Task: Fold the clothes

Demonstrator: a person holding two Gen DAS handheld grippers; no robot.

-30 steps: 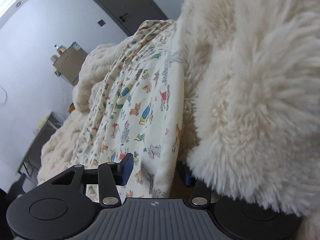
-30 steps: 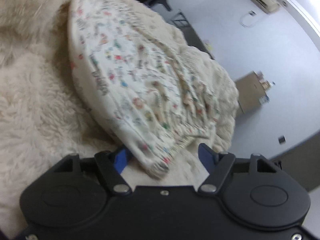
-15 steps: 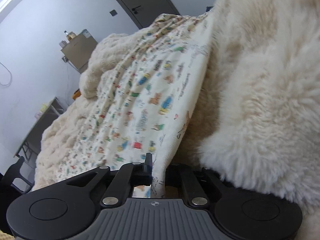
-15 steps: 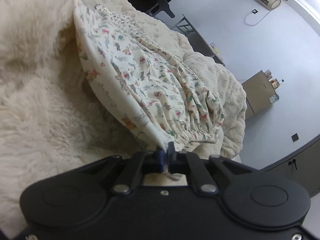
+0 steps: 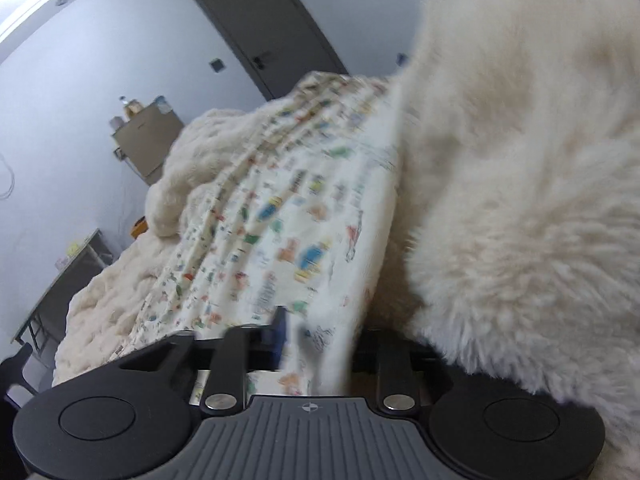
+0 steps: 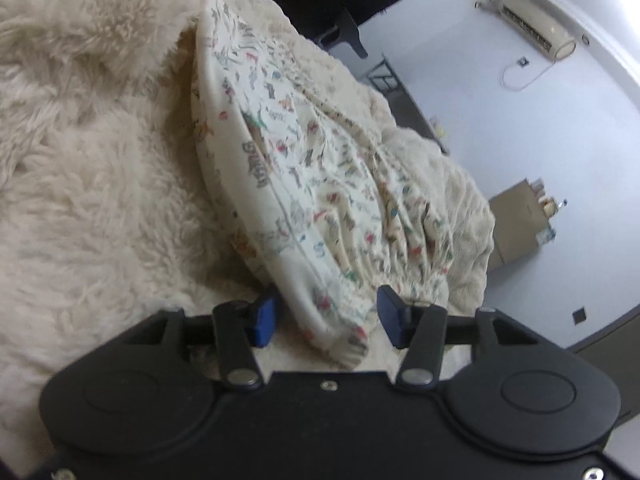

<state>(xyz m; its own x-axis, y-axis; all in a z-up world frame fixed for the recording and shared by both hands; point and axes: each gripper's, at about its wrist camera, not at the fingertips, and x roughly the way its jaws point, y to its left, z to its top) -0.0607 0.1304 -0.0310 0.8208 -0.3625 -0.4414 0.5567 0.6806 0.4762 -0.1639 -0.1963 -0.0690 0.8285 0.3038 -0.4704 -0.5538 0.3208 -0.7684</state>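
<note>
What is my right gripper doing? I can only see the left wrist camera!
Observer: The right gripper is open; its blue fingers stand wide apart.
Operator: Is it holding the cartoon clothes?
Observer: No. A corner of the printed garment lies between the fingers, not pinched.
Operator: What's up on the wall over there?
Observer: A white air conditioner, mounted high near the ceiling.
</note>
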